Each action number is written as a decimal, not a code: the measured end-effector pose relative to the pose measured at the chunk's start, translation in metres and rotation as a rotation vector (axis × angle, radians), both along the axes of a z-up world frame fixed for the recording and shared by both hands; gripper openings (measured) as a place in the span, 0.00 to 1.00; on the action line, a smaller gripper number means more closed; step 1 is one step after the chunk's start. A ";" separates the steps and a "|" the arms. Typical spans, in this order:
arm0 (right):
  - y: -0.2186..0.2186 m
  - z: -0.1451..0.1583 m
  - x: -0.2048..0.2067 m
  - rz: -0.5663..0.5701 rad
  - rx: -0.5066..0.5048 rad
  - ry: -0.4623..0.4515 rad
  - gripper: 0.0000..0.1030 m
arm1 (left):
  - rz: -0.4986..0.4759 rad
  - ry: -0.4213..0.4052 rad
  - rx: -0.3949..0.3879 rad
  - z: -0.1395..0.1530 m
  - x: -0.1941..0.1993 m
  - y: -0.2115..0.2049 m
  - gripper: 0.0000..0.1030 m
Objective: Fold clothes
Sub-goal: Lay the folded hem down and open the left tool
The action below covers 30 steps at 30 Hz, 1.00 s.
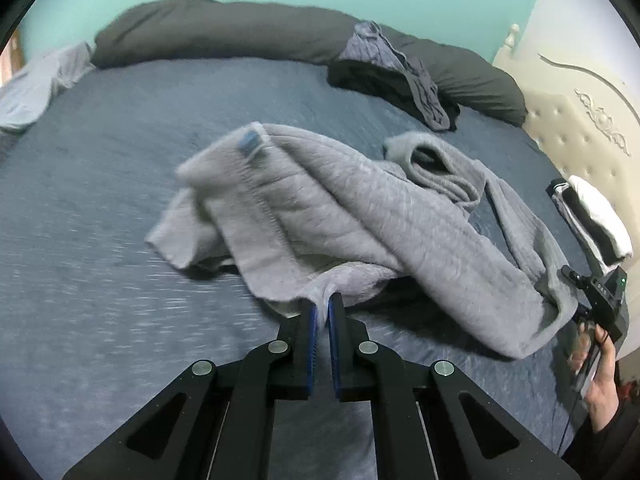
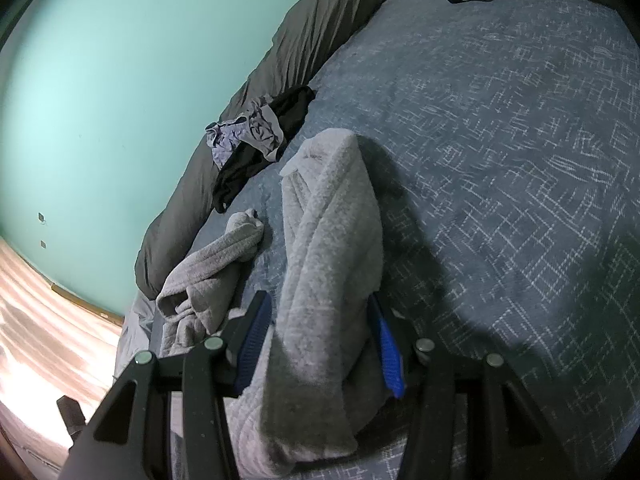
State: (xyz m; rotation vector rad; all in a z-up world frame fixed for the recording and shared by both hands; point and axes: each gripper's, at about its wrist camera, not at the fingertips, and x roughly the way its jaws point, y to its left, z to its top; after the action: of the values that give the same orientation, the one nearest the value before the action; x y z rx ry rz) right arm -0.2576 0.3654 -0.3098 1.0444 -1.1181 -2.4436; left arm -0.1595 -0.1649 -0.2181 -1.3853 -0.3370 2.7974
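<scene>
Left gripper [image 1: 322, 312] pinches grey sweater [image 1: 340, 200] hem, lifted off blue bedspread [image 1: 100, 200]. Right gripper [image 2: 320, 320] jaws clamp bunched sweater fabric.

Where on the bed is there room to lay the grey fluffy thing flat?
The widest bare stretch of blue bedspread lies left of the grey garment, bordered by the dark bolster and pale clothes. The headboard side is crowded: dark clothes pile and black-and-white garment.
</scene>
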 end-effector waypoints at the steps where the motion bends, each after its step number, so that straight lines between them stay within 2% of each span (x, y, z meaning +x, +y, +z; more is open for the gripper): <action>1: 0.000 0.000 0.000 -0.001 0.000 0.001 0.49 | 0.015 0.004 -0.006 0.004 0.006 -0.004 0.05; 7: 0.002 0.003 0.002 -0.005 0.014 0.012 0.49 | 0.109 0.020 -0.041 0.025 0.047 -0.037 0.04; 12: 0.001 0.005 0.007 -0.003 0.015 0.009 0.49 | 0.204 0.021 -0.057 0.025 0.085 -0.074 0.02; 16: -0.002 0.019 0.012 0.006 0.043 0.028 0.49 | 0.333 0.006 -0.072 0.017 0.125 -0.124 0.00; 18: -0.004 0.025 0.015 0.011 0.058 0.032 0.49 | 0.379 -0.006 -0.032 0.008 0.143 -0.146 0.00; 20: -0.005 0.028 0.017 0.009 0.079 0.032 0.49 | 0.375 -0.017 0.016 -0.003 0.155 -0.157 0.00; 23: -0.004 0.031 0.022 0.005 0.101 0.024 0.49 | 0.322 -0.014 0.038 -0.013 0.160 -0.151 0.00; 30: -0.001 0.046 0.031 0.041 0.222 0.030 0.49 | 0.191 -0.015 0.092 -0.028 0.125 -0.115 0.03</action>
State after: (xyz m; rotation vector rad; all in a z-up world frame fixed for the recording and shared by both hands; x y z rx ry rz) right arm -0.2268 0.3644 -0.2635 1.0761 -0.8213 -2.5854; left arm -0.0344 -0.2797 -0.2463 -1.4256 -0.6220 2.8773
